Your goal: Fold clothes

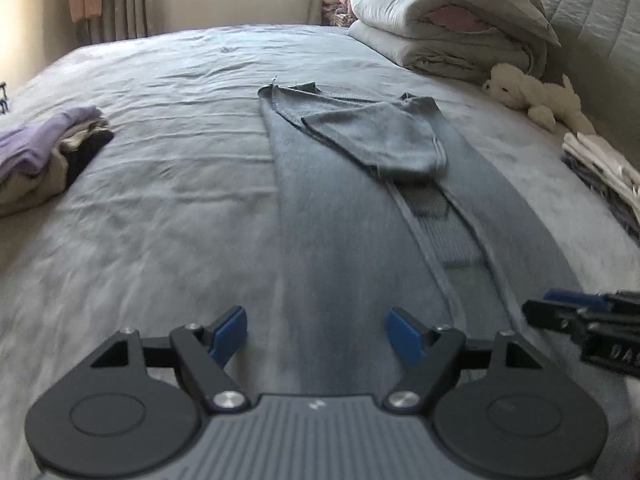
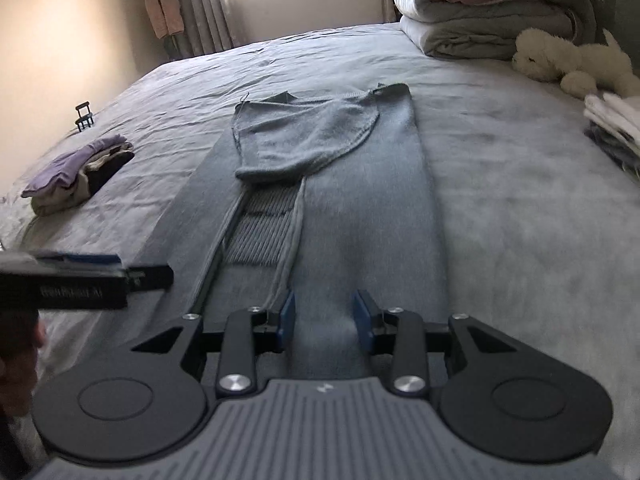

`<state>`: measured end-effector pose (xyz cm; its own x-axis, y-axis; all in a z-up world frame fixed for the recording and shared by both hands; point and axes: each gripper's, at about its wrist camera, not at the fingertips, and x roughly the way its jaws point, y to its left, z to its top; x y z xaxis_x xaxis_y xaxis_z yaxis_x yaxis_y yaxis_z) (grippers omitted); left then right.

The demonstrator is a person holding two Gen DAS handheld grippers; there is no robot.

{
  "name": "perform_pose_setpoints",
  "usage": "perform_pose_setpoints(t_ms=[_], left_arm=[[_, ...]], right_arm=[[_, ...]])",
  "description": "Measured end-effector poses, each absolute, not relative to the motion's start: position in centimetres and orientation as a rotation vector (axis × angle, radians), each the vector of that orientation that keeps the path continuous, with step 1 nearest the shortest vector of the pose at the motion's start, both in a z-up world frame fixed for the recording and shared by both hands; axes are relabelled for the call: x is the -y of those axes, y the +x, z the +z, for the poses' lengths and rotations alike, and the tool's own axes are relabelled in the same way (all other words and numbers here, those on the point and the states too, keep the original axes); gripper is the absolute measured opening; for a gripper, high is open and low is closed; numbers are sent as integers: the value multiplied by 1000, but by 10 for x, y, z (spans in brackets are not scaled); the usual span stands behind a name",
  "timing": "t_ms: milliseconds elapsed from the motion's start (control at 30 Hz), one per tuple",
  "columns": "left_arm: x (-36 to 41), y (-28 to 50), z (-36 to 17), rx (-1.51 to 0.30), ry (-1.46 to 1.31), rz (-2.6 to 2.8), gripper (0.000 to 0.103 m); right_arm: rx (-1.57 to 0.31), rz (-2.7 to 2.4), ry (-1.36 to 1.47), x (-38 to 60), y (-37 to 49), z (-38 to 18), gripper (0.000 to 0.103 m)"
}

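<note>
A grey-blue knit garment (image 1: 344,216) lies flat and lengthwise on the bed, its sides folded in and one sleeve (image 1: 384,140) laid across its far end. It also shows in the right wrist view (image 2: 352,208). My left gripper (image 1: 318,338) is open and empty over the garment's near end. My right gripper (image 2: 325,318) is open and empty over the near hem, to the right of the left one. Each gripper shows at the edge of the other's view: the right gripper (image 1: 580,320) and the left gripper (image 2: 92,276).
A pile of folded clothes (image 1: 44,152) with a purple piece on top lies at the left. Folded duvets (image 1: 452,28) and a white plush toy (image 1: 532,94) are at the far right. A stack of folded whites (image 2: 616,124) sits at the right edge.
</note>
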<state>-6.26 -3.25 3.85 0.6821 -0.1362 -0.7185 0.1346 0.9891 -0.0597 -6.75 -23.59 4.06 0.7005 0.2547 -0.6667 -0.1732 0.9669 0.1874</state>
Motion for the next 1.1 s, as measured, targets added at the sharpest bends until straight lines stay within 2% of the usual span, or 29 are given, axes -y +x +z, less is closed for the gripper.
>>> perform_pose_setpoints(t_ms=[400,867,1100], left_arm=[[44,-161,35,-744,83,-127,79],[28,-226,38,-763,40,-195,79],[-13,-236,62,-725,-141,-223,79]], right_arm=[[-761,257,62,232,-142,37,38],[-753,244,3,226,-207,39,38],[-782,237,59,249,-245,53,38]])
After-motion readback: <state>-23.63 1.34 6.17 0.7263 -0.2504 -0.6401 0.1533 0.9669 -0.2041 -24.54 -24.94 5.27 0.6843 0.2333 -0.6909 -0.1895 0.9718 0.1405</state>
